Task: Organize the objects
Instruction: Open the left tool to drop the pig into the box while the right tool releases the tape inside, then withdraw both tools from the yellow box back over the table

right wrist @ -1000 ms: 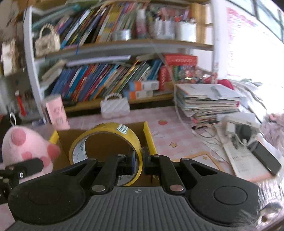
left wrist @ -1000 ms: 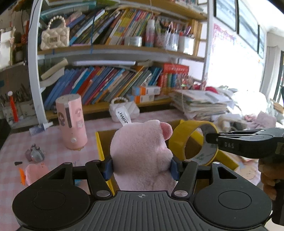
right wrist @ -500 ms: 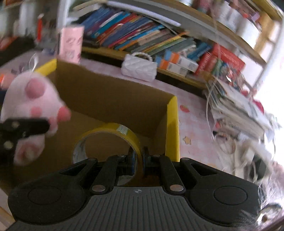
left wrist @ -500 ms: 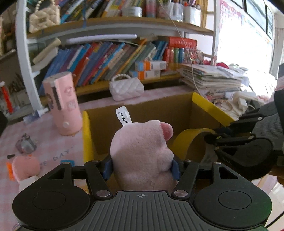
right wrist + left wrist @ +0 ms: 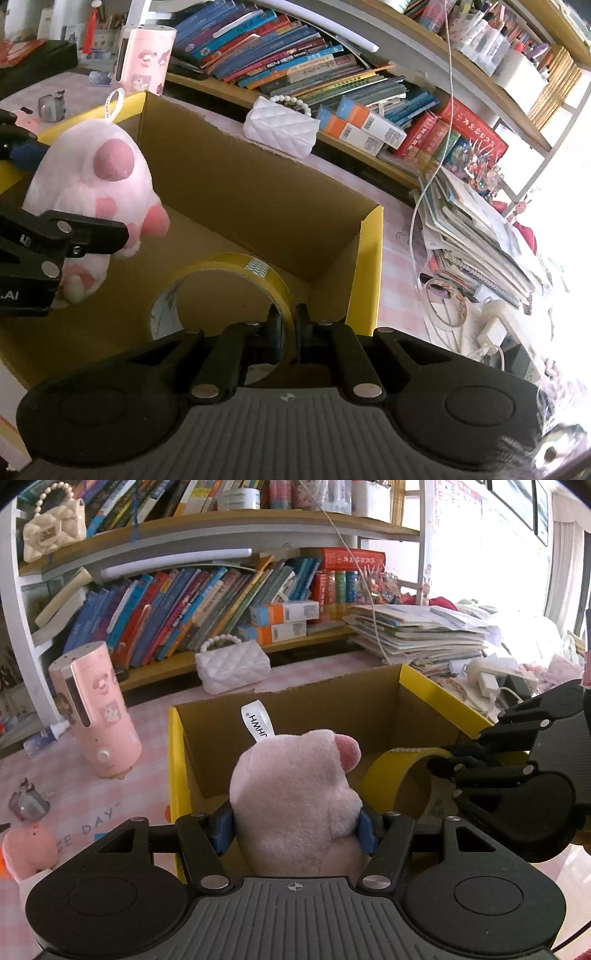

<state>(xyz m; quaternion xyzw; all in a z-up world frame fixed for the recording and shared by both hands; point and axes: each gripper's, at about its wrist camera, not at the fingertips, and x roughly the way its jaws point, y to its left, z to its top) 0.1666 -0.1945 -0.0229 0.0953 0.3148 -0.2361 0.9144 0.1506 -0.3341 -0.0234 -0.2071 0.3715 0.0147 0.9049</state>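
Pink gingham cloth covers the tabletop (image 5: 122, 794), and behind it sagging wooden shelves (image 5: 221, 528) carry leaning rows of glossy paperback books (image 5: 192, 605). An open cardboard box (image 5: 436, 698) stands in the middle, its walls plain brown corrugate inside and bright yellow outside, with a ragged torn back edge. The left tool (image 5: 295, 829) holds a pink plush toy (image 5: 299, 797) over the box's near left corner; its blue pads press into the soft, fuzzy body on both sides, and a white satin loop label (image 5: 257, 722) sticks up from the top. From the right wrist view the toy's darker pink paw pads face the box's interior. The right tool (image 5: 287, 328) is clenched tight on the rim of a roll of yellow packing tape (image 5: 236, 269), a smooth ring with a white inner core, held upright low inside the box near its right wall; whether it touches the floor of the box I cannot tell. Just beyond the box lies a white quilted purse (image 5: 232, 664) with a bead handle. To the left stands a tall pink cylinder (image 5: 94, 709) with cartoon stickers. A slumping stack of papers (image 5: 417, 635) sits to the right.
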